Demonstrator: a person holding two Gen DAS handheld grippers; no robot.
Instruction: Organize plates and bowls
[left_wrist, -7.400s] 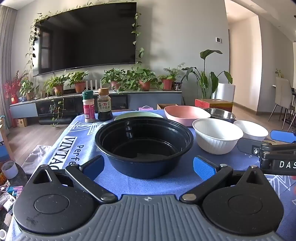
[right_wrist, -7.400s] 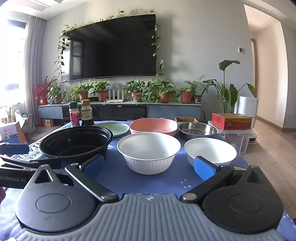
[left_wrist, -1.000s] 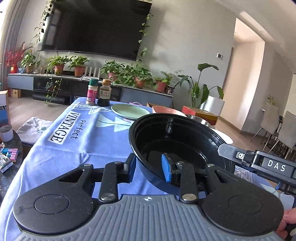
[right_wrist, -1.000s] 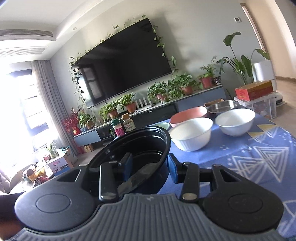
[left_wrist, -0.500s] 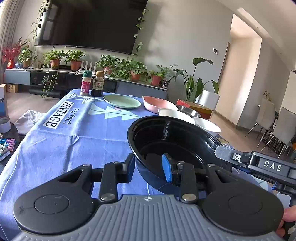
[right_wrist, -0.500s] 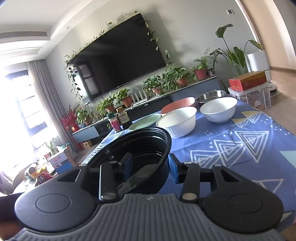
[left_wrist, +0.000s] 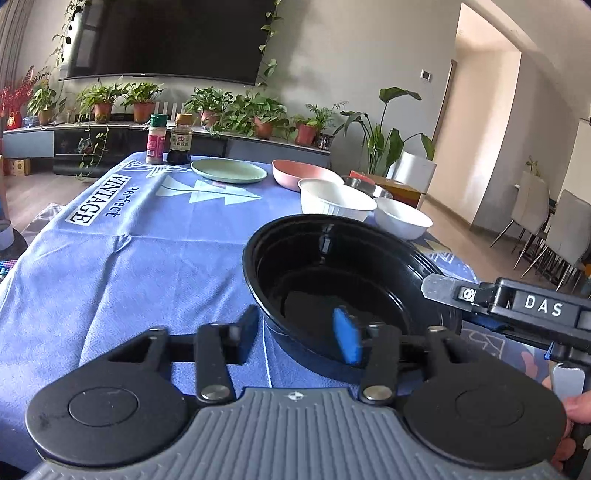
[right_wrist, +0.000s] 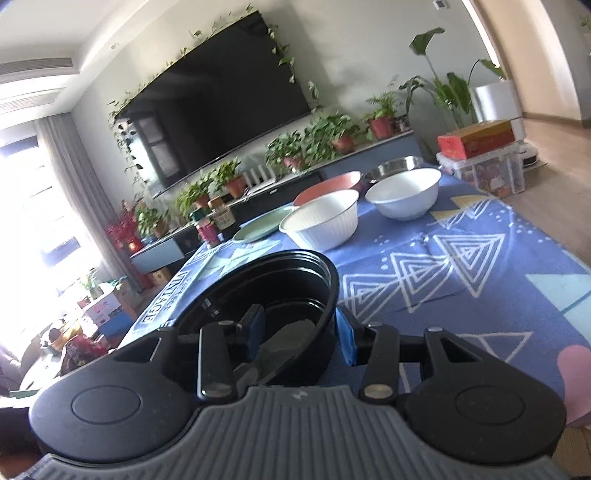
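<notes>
A large black bowl (left_wrist: 343, 280) sits at the near edge of the blue tablecloth. My left gripper (left_wrist: 299, 332) is shut on its near rim, one finger inside and one outside. My right gripper (right_wrist: 299, 325) is shut on the same black bowl (right_wrist: 266, 291) at its other side; it also shows in the left wrist view (left_wrist: 517, 306). Farther back stand a white ribbed bowl (left_wrist: 334, 201), a smaller white bowl (left_wrist: 400, 218), a pink bowl (left_wrist: 299, 173), a steel bowl (left_wrist: 364, 183) and a green plate (left_wrist: 228, 170).
Two seasoning bottles (left_wrist: 168, 138) stand at the far left corner of the table. The tablecloth (left_wrist: 129, 240) has a wrinkle left of the black bowl. A TV cabinet with potted plants (left_wrist: 236, 110) lines the back wall. Chairs (left_wrist: 554, 221) stand at the right.
Both grippers have brought the black bowl nearer and lower, toward the table's front edge. The other bowls now lie farther behind it.
</notes>
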